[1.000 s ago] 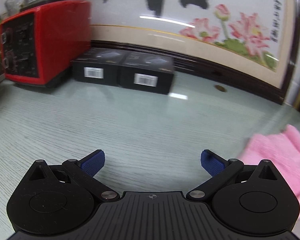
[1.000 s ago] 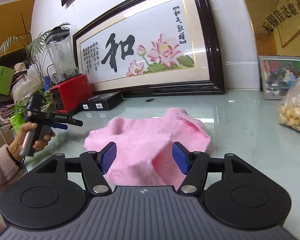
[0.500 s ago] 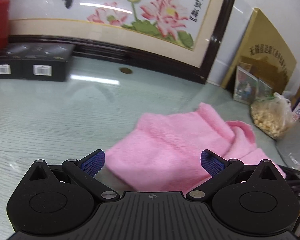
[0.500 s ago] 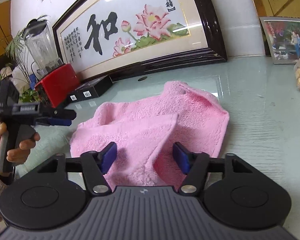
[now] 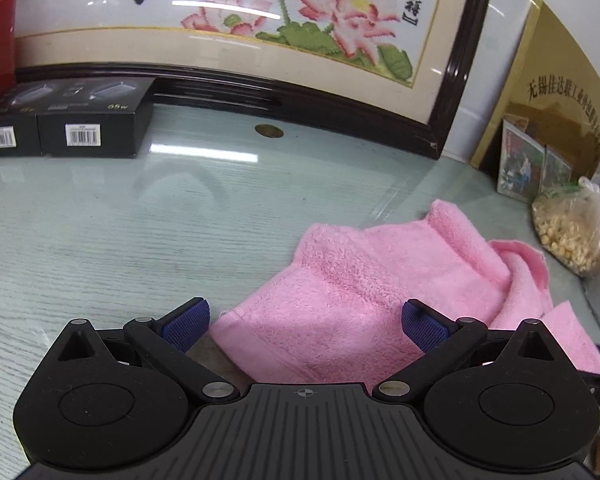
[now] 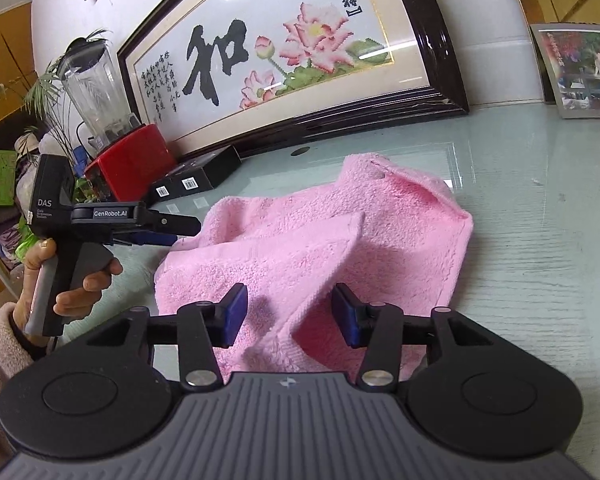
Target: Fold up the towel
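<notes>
Left tongs: left gripper (image 5: pixel 305 322) sits low over the near-left corner of the towel, blue pads spread wide, nothing pinched. One pad (image 5: pixel 186 322) hangs over bare table just off the towel's edge, the other is over the pink cloth.
Right tongs: right gripper (image 6: pixel 289 314) has its blue pads partly apart, and the jaws have just been opening back up a bit after narrowing. A raised fold of towel sits between them, but the pads don't look like they're pressing on it, so not clamped as far as I can see.
Towel: pink towel (image 6: pixel 320 236) is rumpled on the table right in front of both tongs, with one flap folded over diagonally and pointing back toward the right gripper. The far corner is bunched up.
Person: hand (image 6: pixel 66 280) wrapped round the left tool's handle, fuzzy light sleeve (image 6: pixel 0 356) at the wrist, off to the left of the right tongs.
Table: pale glass-topped table (image 5: pixel 100 240), wood grain showing through.
Beyond the tongs: framed lotus picture (image 6: pixel 284 64) leaning on the wall, black boxes (image 5: pixel 88 124) with barcode labels, red blender (image 6: pixel 116 136) further left.
Right of the left tongs: plastic bag of pale round snacks (image 5: pixel 572 232), well past the towel.
</notes>
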Action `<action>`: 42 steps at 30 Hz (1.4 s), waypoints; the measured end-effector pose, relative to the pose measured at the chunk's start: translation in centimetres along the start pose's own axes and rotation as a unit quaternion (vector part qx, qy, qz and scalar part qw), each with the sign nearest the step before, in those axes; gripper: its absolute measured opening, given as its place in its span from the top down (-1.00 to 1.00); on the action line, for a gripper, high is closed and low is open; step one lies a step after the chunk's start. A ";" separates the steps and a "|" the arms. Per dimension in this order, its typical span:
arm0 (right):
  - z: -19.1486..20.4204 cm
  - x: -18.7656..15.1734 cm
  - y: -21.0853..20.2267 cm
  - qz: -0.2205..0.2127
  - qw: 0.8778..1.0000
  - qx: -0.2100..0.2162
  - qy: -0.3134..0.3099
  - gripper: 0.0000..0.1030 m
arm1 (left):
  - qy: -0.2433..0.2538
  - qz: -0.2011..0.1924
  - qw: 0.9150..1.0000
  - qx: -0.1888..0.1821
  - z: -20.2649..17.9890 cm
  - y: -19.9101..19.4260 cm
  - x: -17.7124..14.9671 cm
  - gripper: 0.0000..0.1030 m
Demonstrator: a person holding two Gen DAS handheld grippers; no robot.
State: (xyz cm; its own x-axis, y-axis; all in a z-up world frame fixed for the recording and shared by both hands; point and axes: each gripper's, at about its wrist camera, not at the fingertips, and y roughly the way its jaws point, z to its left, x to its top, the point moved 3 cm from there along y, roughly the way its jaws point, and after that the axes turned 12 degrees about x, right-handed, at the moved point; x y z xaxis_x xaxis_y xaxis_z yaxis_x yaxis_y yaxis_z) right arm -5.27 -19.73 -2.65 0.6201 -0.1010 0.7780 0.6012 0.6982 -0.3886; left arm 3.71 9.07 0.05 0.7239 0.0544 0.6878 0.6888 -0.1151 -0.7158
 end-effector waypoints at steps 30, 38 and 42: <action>-0.2 0.1 -0.5 -0.030 0.999 -0.012 0.002 -0.37 | 0.104 -0.016 0.994 0.033 -2.8 -2.2 -2.3 0.82; 0.1 0.1 -1.4 -0.058 0.998 -0.012 -0.010 -0.49 | 0.110 -0.051 0.992 0.038 -3.6 -3.4 -3.3 0.92; -0.3 0.3 -1.6 -0.064 0.998 -0.016 0.001 -0.53 | 0.109 -0.088 0.989 0.036 -3.2 -5.4 -4.3 0.92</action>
State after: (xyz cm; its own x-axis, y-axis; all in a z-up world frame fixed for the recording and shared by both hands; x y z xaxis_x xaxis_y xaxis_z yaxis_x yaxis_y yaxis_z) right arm -5.82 -21.10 -1.95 0.5390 -0.1888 0.8208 0.6909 0.6566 -0.3026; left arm -3.24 6.28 1.31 0.5712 -0.1491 0.8072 0.8107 -0.0517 -0.5832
